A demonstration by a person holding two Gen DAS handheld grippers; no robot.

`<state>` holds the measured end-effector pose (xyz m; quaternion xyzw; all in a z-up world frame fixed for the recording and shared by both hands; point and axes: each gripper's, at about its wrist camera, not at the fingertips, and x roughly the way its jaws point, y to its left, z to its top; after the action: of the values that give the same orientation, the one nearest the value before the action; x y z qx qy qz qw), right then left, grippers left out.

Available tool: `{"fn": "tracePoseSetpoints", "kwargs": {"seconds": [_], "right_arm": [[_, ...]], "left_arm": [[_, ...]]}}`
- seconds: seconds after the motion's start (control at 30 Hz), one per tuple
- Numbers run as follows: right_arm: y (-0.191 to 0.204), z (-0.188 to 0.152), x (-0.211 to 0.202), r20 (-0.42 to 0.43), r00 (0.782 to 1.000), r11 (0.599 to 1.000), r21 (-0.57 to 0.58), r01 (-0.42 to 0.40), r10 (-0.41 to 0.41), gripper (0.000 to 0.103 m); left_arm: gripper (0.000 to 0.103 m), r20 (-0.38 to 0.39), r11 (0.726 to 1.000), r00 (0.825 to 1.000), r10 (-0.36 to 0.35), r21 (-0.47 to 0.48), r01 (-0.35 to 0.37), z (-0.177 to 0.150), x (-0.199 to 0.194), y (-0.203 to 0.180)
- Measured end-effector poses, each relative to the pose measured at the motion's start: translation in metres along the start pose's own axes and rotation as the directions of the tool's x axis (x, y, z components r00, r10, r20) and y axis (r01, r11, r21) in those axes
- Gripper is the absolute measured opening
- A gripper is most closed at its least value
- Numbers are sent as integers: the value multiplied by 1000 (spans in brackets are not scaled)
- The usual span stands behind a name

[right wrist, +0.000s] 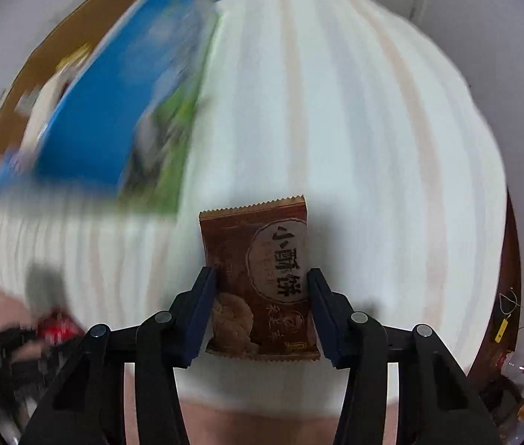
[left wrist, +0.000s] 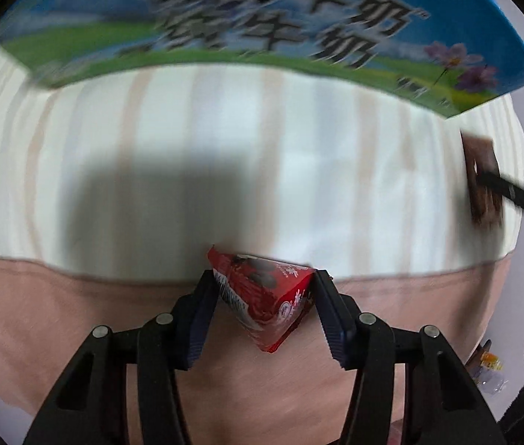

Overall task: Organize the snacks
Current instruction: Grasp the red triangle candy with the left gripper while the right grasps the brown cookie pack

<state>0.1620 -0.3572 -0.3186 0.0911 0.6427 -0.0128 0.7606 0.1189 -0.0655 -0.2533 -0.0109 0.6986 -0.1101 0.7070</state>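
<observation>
My left gripper is shut on a red snack packet and holds it above the striped cloth. My right gripper is shut on a brown pastry packet with Chinese lettering. That brown packet and a right fingertip show at the right edge of the left wrist view. The left gripper with the red packet shows blurred at the lower left of the right wrist view. A blue milk carton box stands ahead of the left gripper; in the right wrist view the box is at the upper left and holds snacks.
A white and peach striped cloth covers the table, with a pink border near its front edge. The cloth fills the right wrist view. Clutter lies on the floor at the lower right.
</observation>
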Motion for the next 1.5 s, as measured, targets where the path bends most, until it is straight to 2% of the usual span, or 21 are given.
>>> {"fn": "tracePoseSetpoints", "kwargs": {"seconds": [0.2, 0.27, 0.33, 0.4, 0.47, 0.6, 0.7, 0.77, 0.8, 0.9, 0.97, 1.03, 1.1, 1.13, 1.17, 1.2, 1.27, 1.33, 1.47, 1.5], "right_arm": [[22, -86, 12, -92, 991, 996, 30, -90, 92, 49], [23, -98, 17, -100, 990, 993, 61, -97, 103, 49], [21, -96, 20, -89, 991, 991, 94, -95, 103, 50], [20, -94, 24, -100, 989, 987, 123, -98, 111, 55], [27, -83, 29, -112, 985, 979, 168, -114, 134, 62], [21, -80, 44, -128, 973, 960, 231, -157, 190, 77], [20, -79, 50, -137, 970, 954, 253, -160, 199, 80], [23, -79, 47, -130, 972, 955, 253, -157, 194, 81], [24, -79, 46, -121, 974, 956, 250, -154, 189, 81], [34, -83, 46, -113, 979, 963, 230, -141, 170, 79], [36, -86, 40, -94, 983, 967, 219, -133, 156, 79], [38, -86, 37, -87, 988, 975, 192, -108, 127, 79], [44, -85, 38, -86, 991, 980, 179, -84, 100, 79], [45, -85, 38, -80, 993, 981, 181, -76, 91, 79], [46, -85, 38, -73, 994, 981, 179, -72, 86, 79], [48, -85, 39, -68, 995, 983, 172, -64, 76, 79], [52, -86, 39, -53, 997, 985, 164, -48, 58, 78], [56, -88, 37, -29, 999, 991, 136, -12, 16, 65], [73, -95, 36, 2, 1000, 995, 95, -13, 13, 60], [76, -96, 34, 6, 1000, 996, 85, -22, 22, 60]], "left_arm": [[53, -22, 998, 998, 60, -15, -60, -38, 1, 31], [53, -29, 998, 997, 66, -18, -67, -47, 4, 36], [54, -43, 998, 997, 59, -28, -60, -54, 10, 39], [64, -50, 998, 997, 57, -38, -58, -51, 15, 39], [71, -49, 996, 997, 51, -68, -54, -49, 22, 35], [90, 11, 993, 999, 49, -106, -48, -49, 29, 24], [103, 24, 995, 998, 60, -81, -58, -49, 37, 11], [103, 12, 994, 996, 84, -64, -83, -47, 42, 5], [103, 5, 995, 997, 81, -65, -81, -57, 49, 2], [103, -37, 997, 999, 38, -69, -41, -46, 52, 9], [102, -34, 996, 999, 5, -87, -8, -47, 47, 12], [94, -20, 996, 1000, 12, -93, -14, -49, 42, 11], [76, -9, 996, 999, 51, -77, -51, -55, 37, 9], [71, -3, 996, 998, 63, -69, -63, -60, 33, 8], [58, 5, 995, 997, 79, -57, -79, -62, 30, 6], [54, 11, 995, 996, 84, -52, -83, -64, 27, 4], [53, 16, 994, 995, 94, -53, -93, -66, 24, 2], [52, 21, 994, 995, 97, -52, -95, -69, 23, -1], [52, 24, 993, 993, 114, -28, -113, -65, 27, -3], [53, 21, 993, 993, 115, -23, -115, -75, 28, 8]]}}
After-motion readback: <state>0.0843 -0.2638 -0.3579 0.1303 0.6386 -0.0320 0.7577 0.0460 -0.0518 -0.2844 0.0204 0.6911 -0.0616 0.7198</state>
